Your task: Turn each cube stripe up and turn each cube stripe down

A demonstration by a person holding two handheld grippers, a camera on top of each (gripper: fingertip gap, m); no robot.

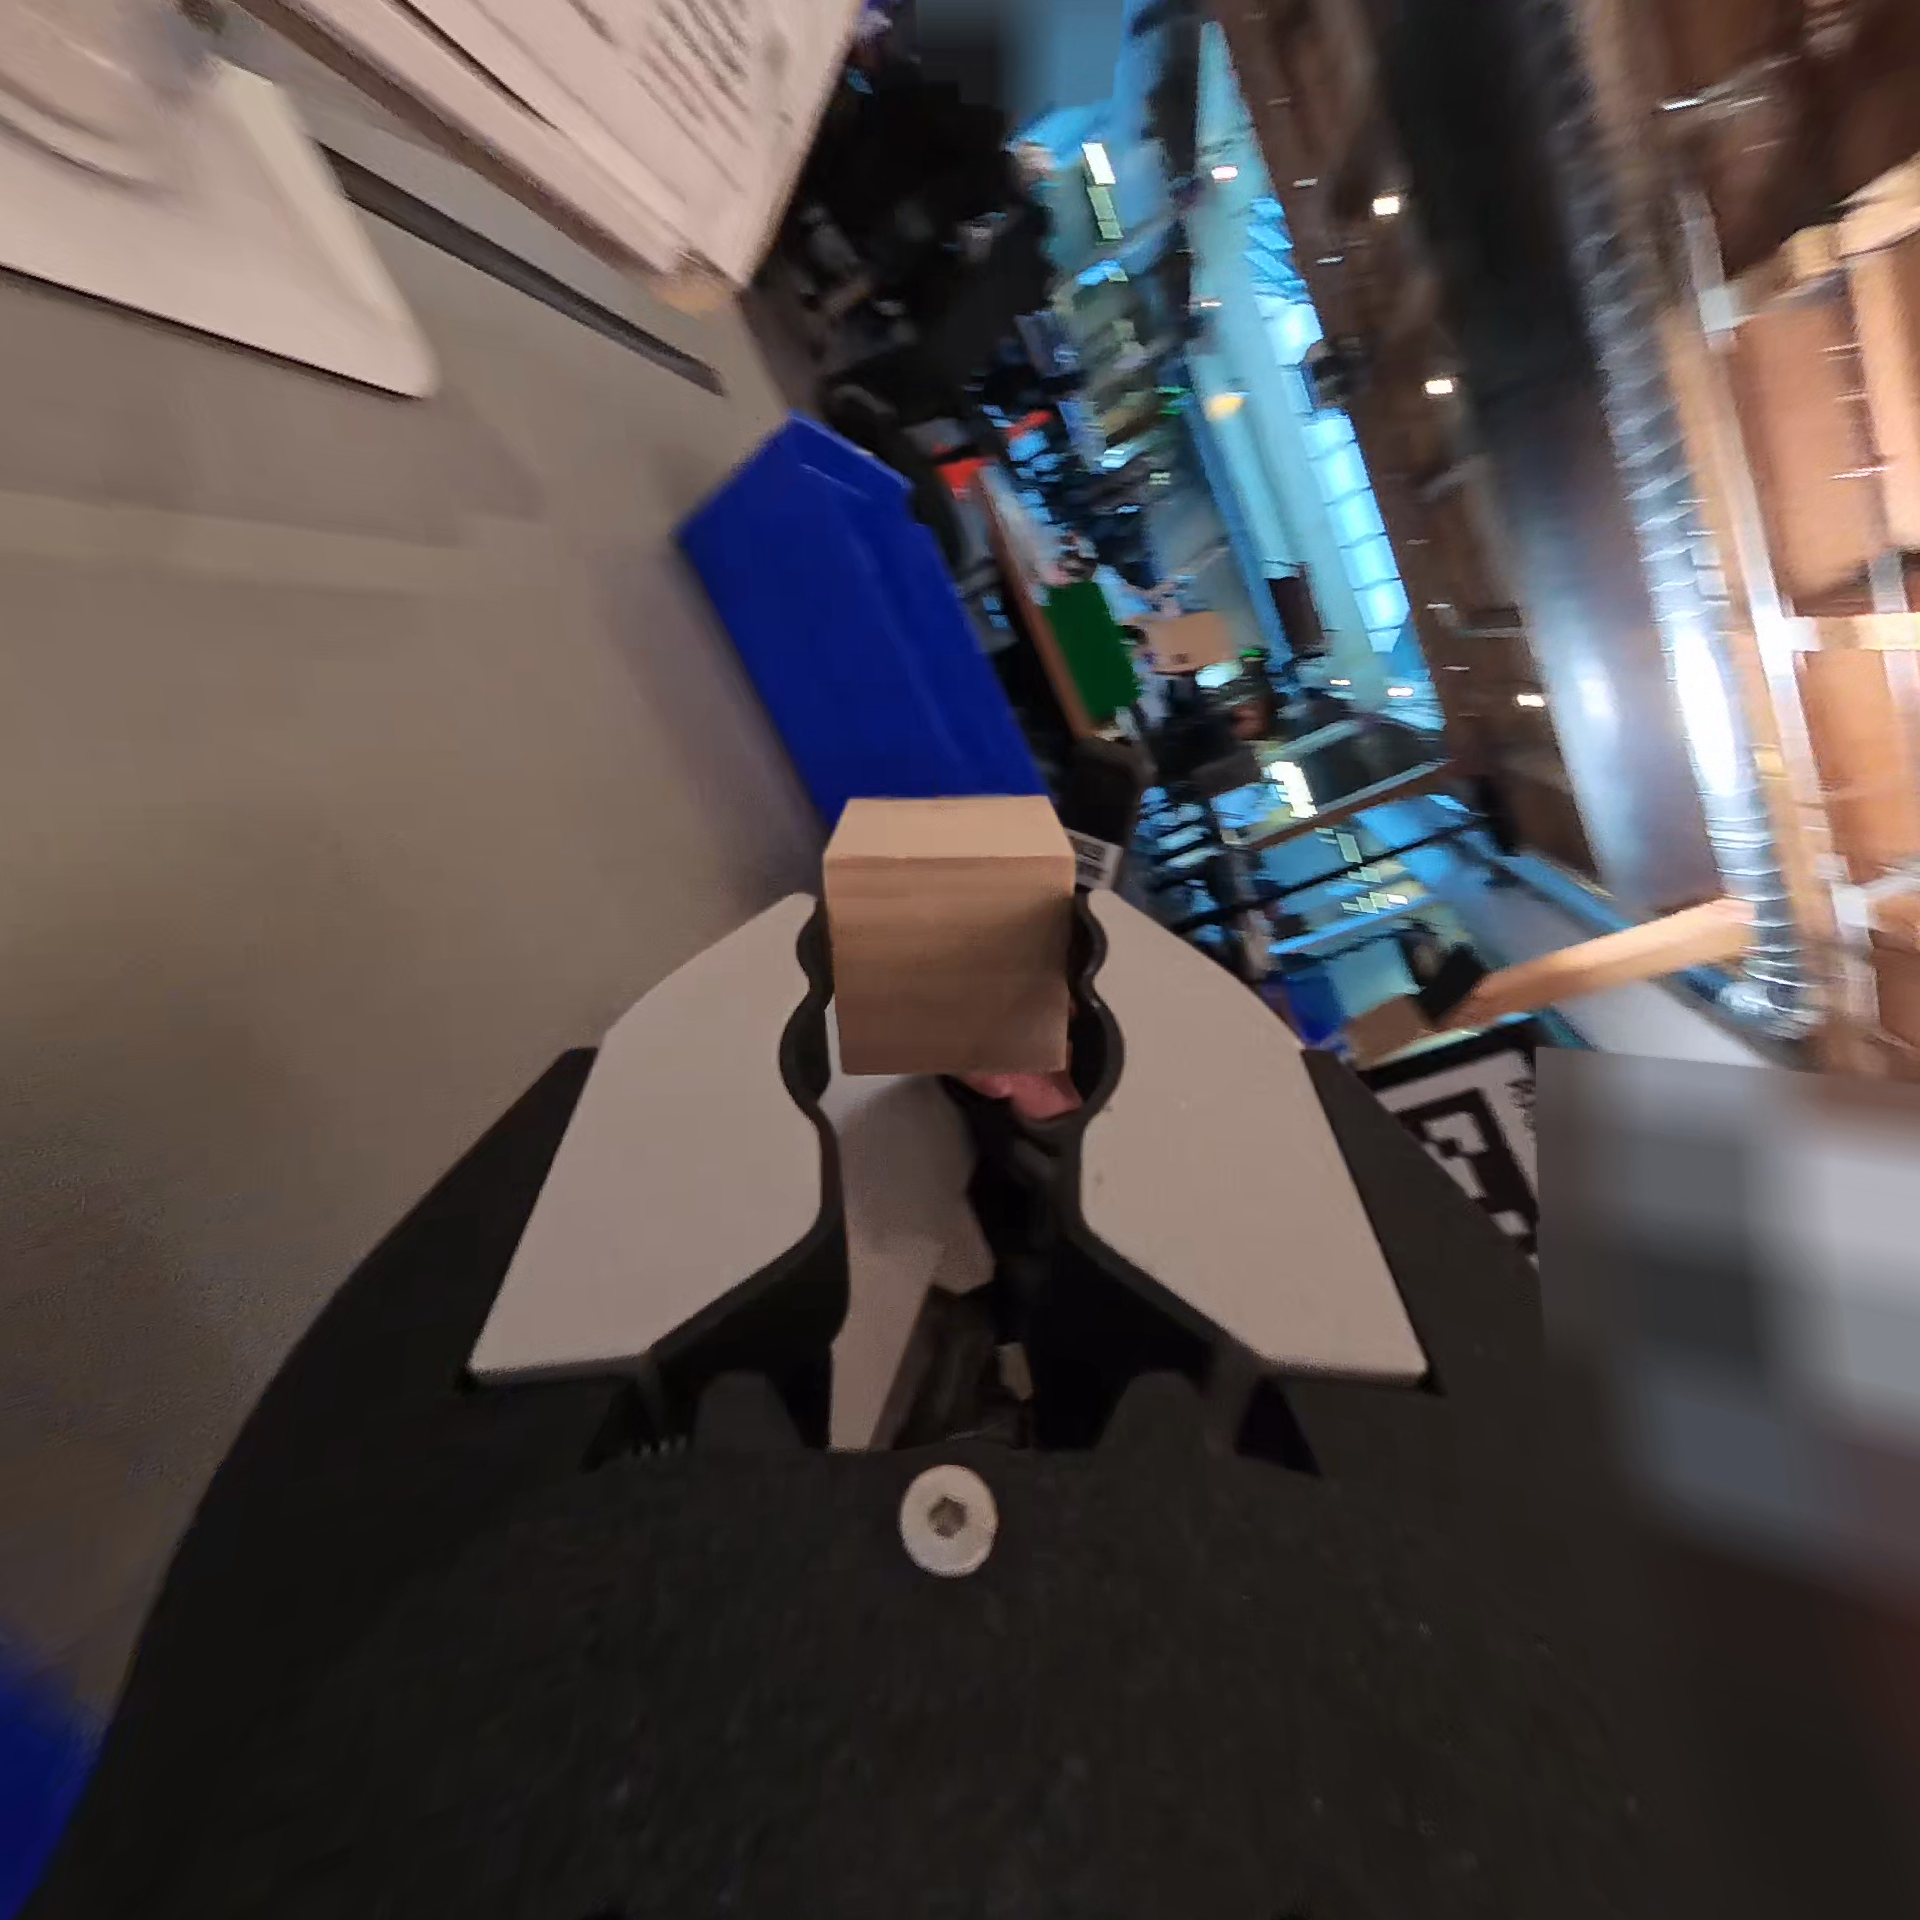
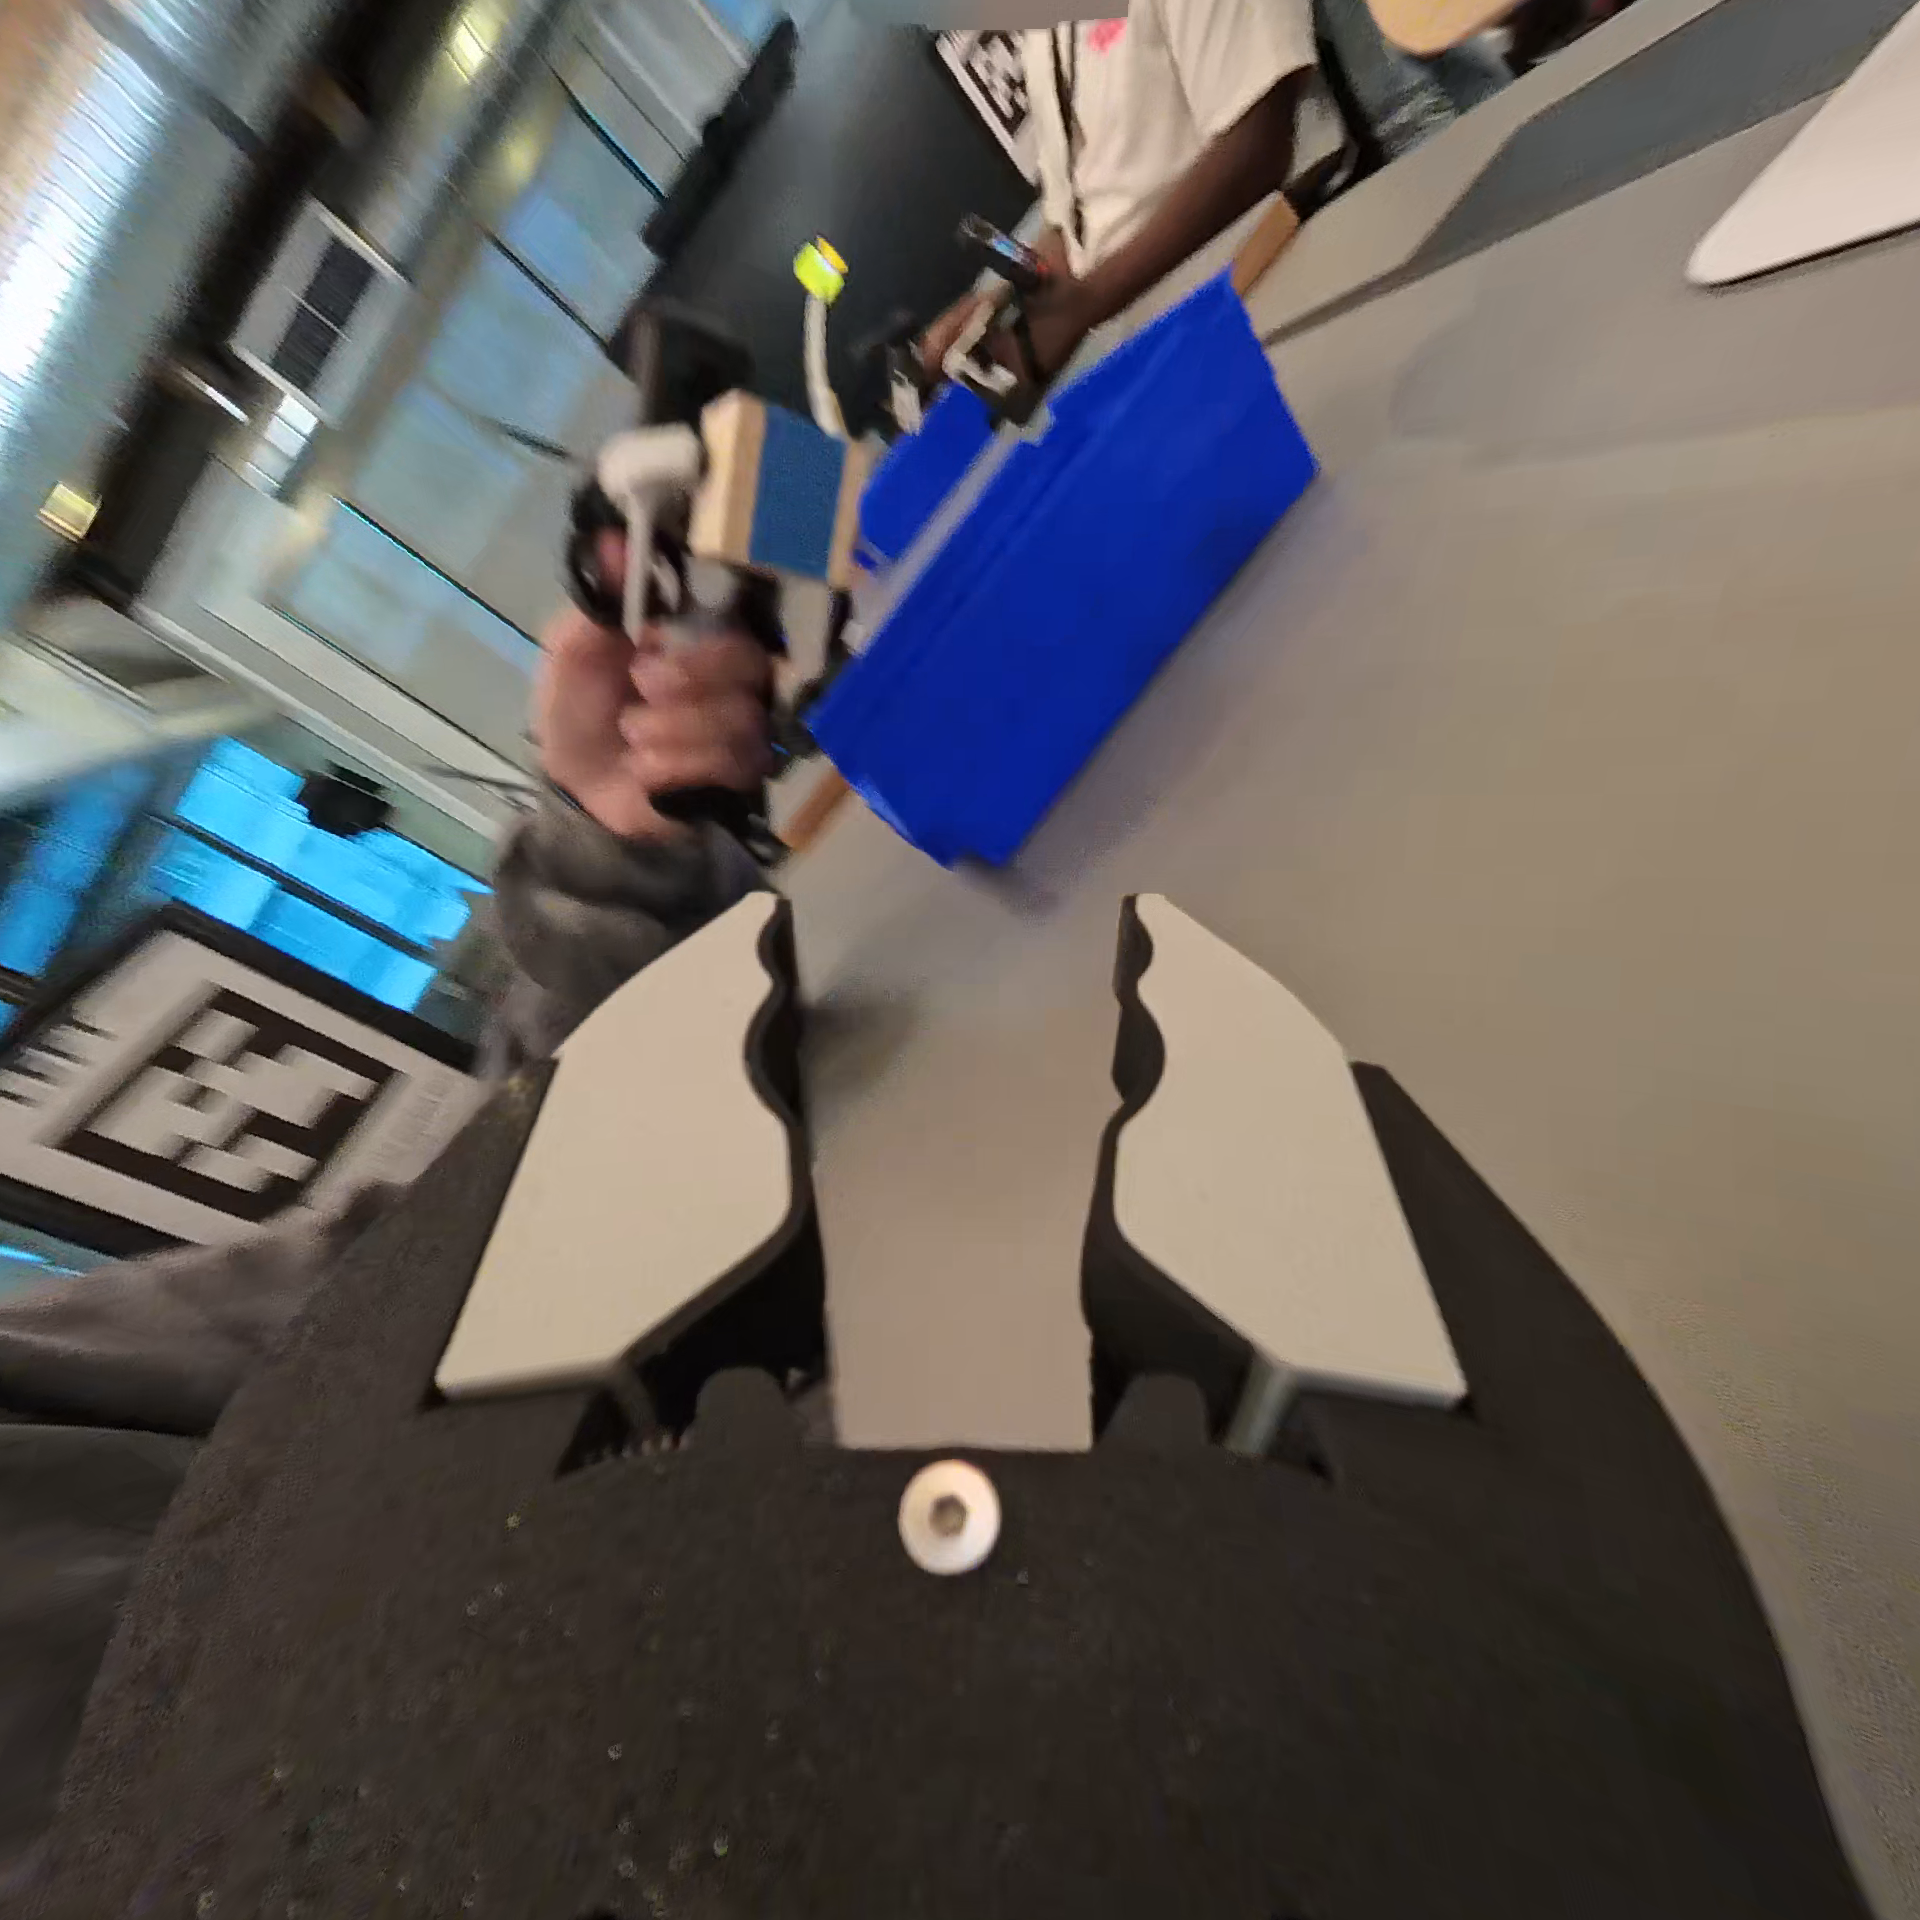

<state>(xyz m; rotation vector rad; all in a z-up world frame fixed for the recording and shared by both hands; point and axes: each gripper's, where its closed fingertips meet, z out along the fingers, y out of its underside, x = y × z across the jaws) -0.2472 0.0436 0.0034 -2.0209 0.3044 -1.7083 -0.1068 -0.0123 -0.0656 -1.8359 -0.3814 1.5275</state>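
- One wooden cube [image 1: 951, 940], plain tan on the faces shown in the left wrist view, with a blue stripe across one face in the right wrist view [image 2: 781, 501].
- One blue plastic bin [image 2: 1070, 613] on the grey table [image 2: 1558, 727].
- Two two-finger grippers with grey pads: left gripper [image 1: 951, 997], right gripper [image 2: 956, 956].
- Two white flat boards [image 1: 208, 249] and [image 1: 644, 114] on the table.

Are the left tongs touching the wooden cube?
Touching. In the left wrist view the left tongs are shut on the wooden cube, both fingers pressed against its sides, holding it off the grey table.
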